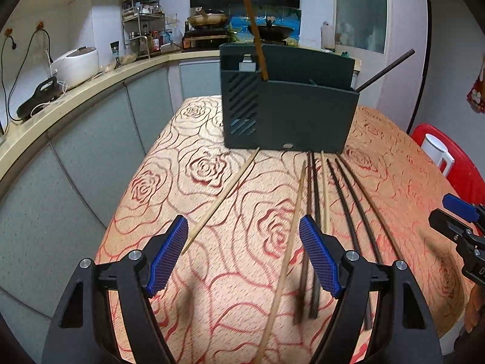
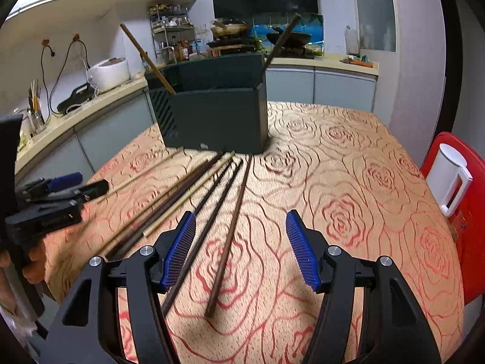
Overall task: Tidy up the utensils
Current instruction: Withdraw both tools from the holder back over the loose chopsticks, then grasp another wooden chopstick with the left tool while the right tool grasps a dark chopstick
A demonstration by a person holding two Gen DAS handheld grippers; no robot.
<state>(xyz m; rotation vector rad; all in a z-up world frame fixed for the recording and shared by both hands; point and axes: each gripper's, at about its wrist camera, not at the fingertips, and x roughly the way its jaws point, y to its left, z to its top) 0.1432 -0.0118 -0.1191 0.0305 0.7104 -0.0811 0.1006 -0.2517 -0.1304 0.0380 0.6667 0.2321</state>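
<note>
Right wrist view, dark holder [image 2: 218, 121], two chopsticks [image 2: 145, 57] inside, perhaps separate compartments

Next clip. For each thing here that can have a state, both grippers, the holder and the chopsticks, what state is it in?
left gripper: open, nothing held, over a light chopstick.
right gripper: open, nothing held, over a dark chopstick.
utensil holder: upright on the table, open top.
brown chopstick: standing tilted in the holder's left end.
dark chopstick: leaning out of the holder's right end.
loose chopsticks: lying flat on the tablecloth in front of the holder.
</note>
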